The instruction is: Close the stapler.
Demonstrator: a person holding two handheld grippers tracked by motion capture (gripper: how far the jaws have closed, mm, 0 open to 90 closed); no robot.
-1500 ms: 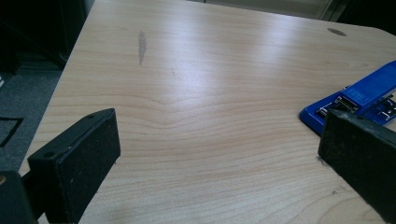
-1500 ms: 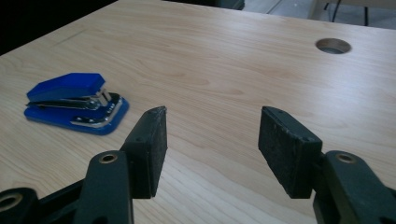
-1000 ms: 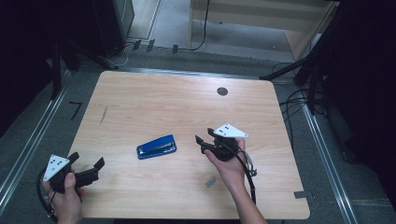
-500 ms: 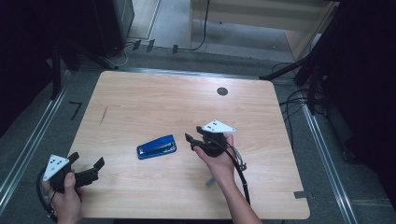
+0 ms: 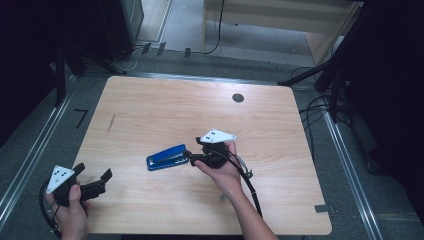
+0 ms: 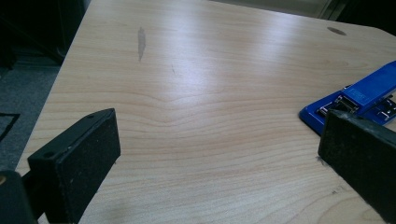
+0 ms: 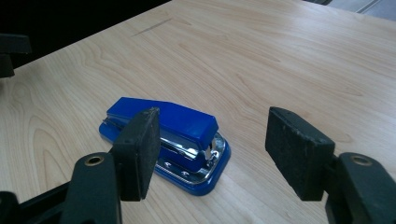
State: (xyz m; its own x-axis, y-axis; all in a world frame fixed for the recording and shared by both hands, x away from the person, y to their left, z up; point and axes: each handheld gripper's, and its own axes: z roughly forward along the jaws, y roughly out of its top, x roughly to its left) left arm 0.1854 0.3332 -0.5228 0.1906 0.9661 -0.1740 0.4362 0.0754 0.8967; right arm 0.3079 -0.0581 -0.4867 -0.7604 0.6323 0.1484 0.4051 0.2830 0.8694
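Lying flat: one blue stapler [image 5: 168, 157], two tongs [image 5: 190, 157].

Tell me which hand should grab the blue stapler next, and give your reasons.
Right. The right gripper sits just beside the blue stapler, jaws open and aimed at its near end. The left gripper hangs over the table's near left corner, well apart from it.

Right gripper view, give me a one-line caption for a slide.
Open right gripper closing in on a blue stapler lying on the wooden table.
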